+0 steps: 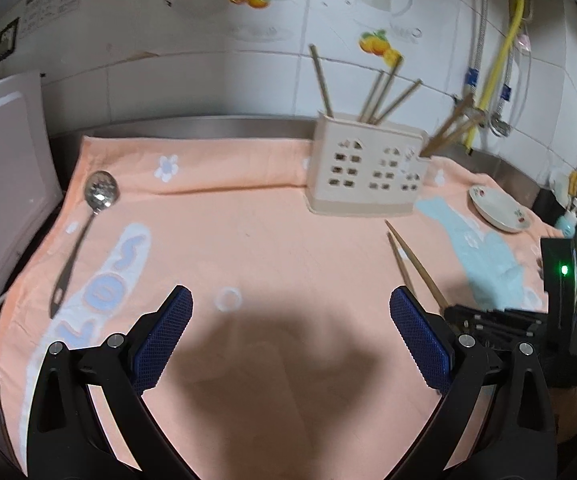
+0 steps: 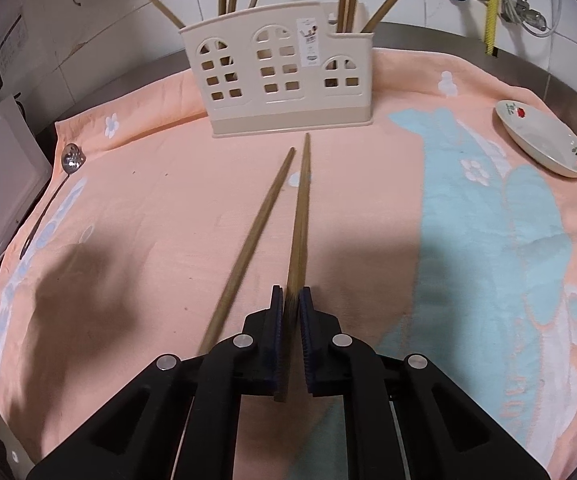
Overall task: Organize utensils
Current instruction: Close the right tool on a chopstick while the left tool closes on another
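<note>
My right gripper is shut on a wooden chopstick, which points toward the beige house-shaped utensil holder. A second chopstick lies just to its left on the peach towel, its near end hidden under the left finger. Several chopsticks stand in the holder. In the left wrist view my left gripper hangs open over the towel with nothing between its fingers. A slotted metal spoon lies far left of it, and the pair of chopsticks to its right.
A small white plate with red flowers sits at the towel's right side. A white board leans at the left edge. The tiled wall with pipes and a yellow hose stands behind the holder.
</note>
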Motion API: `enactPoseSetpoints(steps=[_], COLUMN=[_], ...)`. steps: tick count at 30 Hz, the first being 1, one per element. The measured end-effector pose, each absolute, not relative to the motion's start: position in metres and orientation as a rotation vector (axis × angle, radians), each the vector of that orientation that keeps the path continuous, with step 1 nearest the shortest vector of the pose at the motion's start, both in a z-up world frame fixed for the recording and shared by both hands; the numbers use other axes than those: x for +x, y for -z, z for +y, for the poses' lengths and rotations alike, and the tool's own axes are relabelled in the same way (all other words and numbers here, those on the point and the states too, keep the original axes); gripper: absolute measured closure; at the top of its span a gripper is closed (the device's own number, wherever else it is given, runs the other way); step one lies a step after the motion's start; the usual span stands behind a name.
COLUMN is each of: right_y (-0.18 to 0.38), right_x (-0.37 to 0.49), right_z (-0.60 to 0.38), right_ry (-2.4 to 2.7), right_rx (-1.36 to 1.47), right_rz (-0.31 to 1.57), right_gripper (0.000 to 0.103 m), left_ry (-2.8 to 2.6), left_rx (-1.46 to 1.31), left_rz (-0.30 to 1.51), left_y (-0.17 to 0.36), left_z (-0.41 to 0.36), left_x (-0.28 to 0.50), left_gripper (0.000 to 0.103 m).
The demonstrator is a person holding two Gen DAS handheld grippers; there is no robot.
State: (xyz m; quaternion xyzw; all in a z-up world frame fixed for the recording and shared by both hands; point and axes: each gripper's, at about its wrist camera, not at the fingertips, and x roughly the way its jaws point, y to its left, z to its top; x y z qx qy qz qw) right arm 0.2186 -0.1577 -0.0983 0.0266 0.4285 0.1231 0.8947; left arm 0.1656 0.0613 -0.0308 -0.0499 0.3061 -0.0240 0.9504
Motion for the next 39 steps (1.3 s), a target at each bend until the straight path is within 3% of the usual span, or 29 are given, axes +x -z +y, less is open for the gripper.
enactPoseSetpoints(steps=[20,26,32,34,37,39], right_y=[0.094,0.096,0.098,0.098,0.098,0.099], right_x=[0.195,0.191,0.188,0.188,0.188,0.188], right_z=[-0.207,-0.220,-0.230,-0.232,-0.234,-0.235], right_ry=[-0.299,-0.304,-0.306,-0.308,-0.310,-0.311], right_rx=[0.078,0.085,0.092,0.097,0.100,0.103], right_rz=[0.859,0.860,0.860,0.859,0.859,0.860], right_gripper=[0.096,0.096,0.096,0.096,0.096,0.096], left_ry=[0.234,0.276,0.331,0.342,0.346,0.338], left_rx=[-0.070,-0.048,-0.040,-0.044,-0.052,-0.053], left_rz=[0.779,0.819,0.860,0.877,0.901,0.912], left_y=[0.075,0.083,0.095,0.100,0.107,0.110], left_z=[-0.021,-0.039,-0.059,-0.062,-0.066,-0.067], left_x=[0.182,0.191,0.199,0.203,0.208,0.211], left_gripper=[0.007,0.024,0.051,0.064,0.074,0.075])
